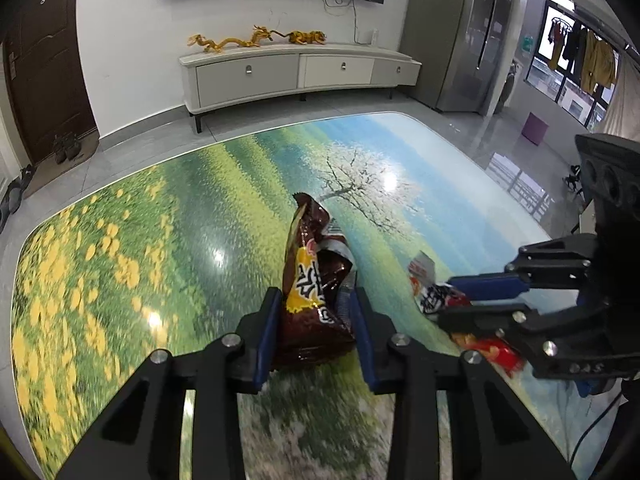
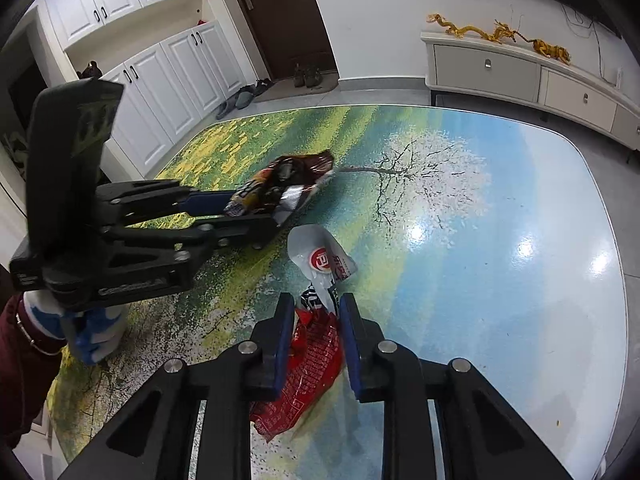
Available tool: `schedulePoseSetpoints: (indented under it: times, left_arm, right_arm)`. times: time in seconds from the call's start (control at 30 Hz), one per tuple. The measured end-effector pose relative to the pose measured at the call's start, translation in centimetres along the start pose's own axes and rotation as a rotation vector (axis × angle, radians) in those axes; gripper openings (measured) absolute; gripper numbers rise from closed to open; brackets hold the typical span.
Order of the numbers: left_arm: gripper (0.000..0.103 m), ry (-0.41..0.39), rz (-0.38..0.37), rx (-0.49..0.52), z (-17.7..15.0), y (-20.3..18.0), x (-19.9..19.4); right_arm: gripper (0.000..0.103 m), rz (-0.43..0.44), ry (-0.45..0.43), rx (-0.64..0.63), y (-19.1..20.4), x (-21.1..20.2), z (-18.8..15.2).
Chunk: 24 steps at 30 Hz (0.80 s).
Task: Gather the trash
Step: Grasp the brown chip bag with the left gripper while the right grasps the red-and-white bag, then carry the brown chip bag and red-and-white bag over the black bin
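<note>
My left gripper (image 1: pixel 316 300) is shut on a crumpled brown snack wrapper (image 1: pixel 316 280), held just above the table; it also shows in the right wrist view (image 2: pixel 280 188). My right gripper (image 2: pixel 314 306) is shut on a red and white snack wrapper (image 2: pixel 312 352), whose white end (image 2: pixel 320 260) sticks out past the fingertips. In the left wrist view the right gripper (image 1: pixel 444 296) holds that red and white wrapper (image 1: pixel 432 292) to the right of the brown one.
The glossy table (image 1: pixel 160 248) is printed with a meadow and a blossoming tree. Beyond it stand a white TV cabinet (image 1: pixel 296 76), a fridge (image 1: pixel 472 40) and a brown door (image 2: pixel 280 12). White cupboards (image 2: pixel 152 64) line the left wall.
</note>
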<state>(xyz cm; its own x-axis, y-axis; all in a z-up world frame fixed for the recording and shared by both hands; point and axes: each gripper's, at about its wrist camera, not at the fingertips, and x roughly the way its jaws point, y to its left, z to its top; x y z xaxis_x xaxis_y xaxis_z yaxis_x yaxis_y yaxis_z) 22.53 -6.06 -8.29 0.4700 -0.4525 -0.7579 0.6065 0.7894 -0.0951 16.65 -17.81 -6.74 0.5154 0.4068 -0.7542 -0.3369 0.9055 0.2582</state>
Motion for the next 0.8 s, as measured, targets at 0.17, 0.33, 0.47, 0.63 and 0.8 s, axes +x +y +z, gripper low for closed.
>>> schedulePoseSetpoints:
  times: [0.17, 0.33, 0.47, 0.63, 0.8]
  left_arm:
    - [0.032, -0.024, 0.004, -0.027, -1.6, -0.8, -2.9]
    - [0.032, -0.039, 0.009, -0.051, -3.5, -1.9, -5.8]
    - [0.032, -0.051, 0.014, -0.063, -5.2, -3.2, -8.3]
    - [0.032, -0.076, 0.015, -0.061, -6.5, -5.4, -11.6]
    - [0.032, -0.11, 0.0, -0.038, -6.3, -8.6, -14.2]
  right_arm:
    - [0.02, 0.015, -0.025, 0.013, 0.4, -1.2, -0.8]
    - [0.02, 0.033, -0.053, 0.027, 1.1, -3.5, -2.1]
    - [0.02, 0.053, -0.085, 0.059, 1.6, -6.0, -3.2]
    - [0.02, 0.063, -0.137, 0.077, 2.4, -9.5, -4.4]
    - [0.02, 0.052, -0.213, 0.083, 3.1, -13.9, -5.4]
